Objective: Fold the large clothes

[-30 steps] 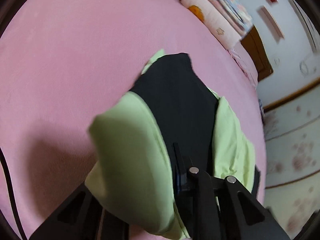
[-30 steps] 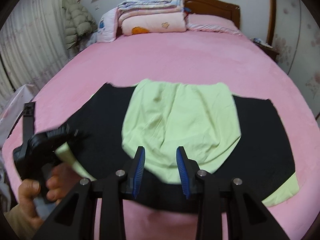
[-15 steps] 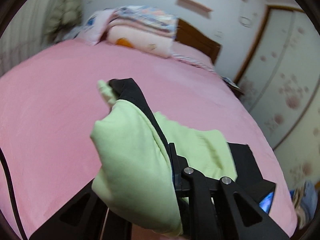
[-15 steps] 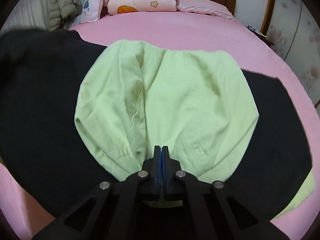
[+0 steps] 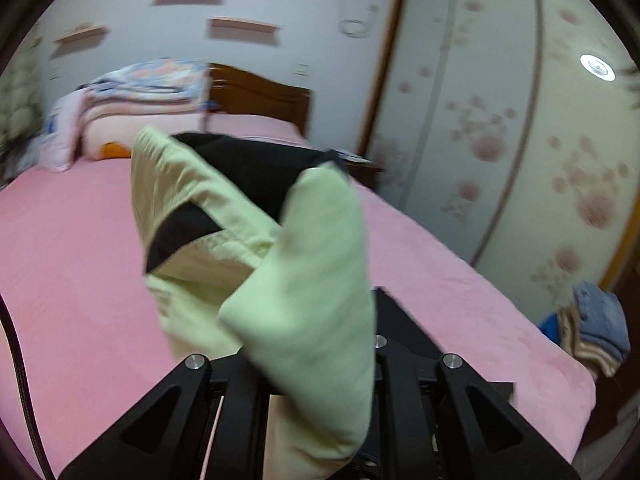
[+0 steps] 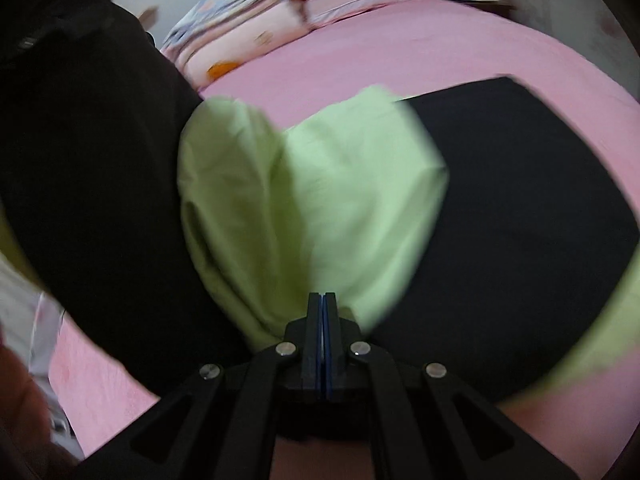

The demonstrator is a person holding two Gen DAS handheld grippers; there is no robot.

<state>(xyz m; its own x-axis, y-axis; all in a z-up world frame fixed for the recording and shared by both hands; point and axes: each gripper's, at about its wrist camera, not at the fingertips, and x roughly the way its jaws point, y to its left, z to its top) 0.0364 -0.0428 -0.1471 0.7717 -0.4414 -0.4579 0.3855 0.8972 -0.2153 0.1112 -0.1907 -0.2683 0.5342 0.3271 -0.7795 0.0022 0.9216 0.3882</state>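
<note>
A pink bed (image 5: 80, 240) carries the black-and-green garment (image 6: 520, 208), part flat on the cover and part lifted. The left gripper (image 5: 316, 364) pinches a green fold and holds it raised above the bed, while the right gripper (image 6: 323, 312), pads pressed together, looks clamped on the near green edge. To fold well, I judge both should travel together, keeping the edge taut and square before lowering.

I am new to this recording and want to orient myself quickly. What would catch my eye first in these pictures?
The black and light green garment stands out first, draped over the left gripper, above the wide pink bed. In the right wrist view, the right gripper is shut at the garment's near edge, where green meets black. Folded pastel blankets lie at the headboard.
</note>
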